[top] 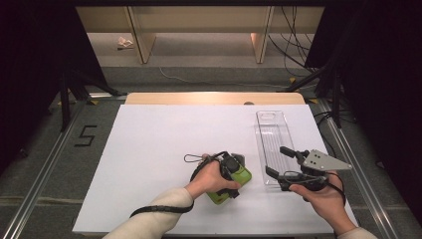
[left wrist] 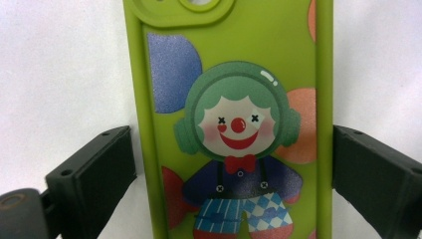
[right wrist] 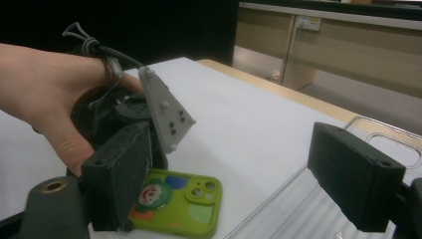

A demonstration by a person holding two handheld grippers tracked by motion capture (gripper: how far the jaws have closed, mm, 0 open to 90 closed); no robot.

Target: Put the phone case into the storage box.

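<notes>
Left gripper view: left gripper (left wrist: 234, 164) spread, straddling the green phone case (left wrist: 234, 99) near the table's (top: 149, 149) front edge; close squarely on both long sides.

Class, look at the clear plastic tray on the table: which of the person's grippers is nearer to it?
Right. The right gripper is open at the clear tray's near end; the left gripper straddles the green phone case beside it.

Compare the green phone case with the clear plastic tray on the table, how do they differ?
The green phone case is opaque and printed with a clown; the clear tray is see-through and ribbed. The case is shorter, the tray longer. The case lies between the left gripper's open jaws; the tray lies free. Both lie flat on the white table.
</notes>
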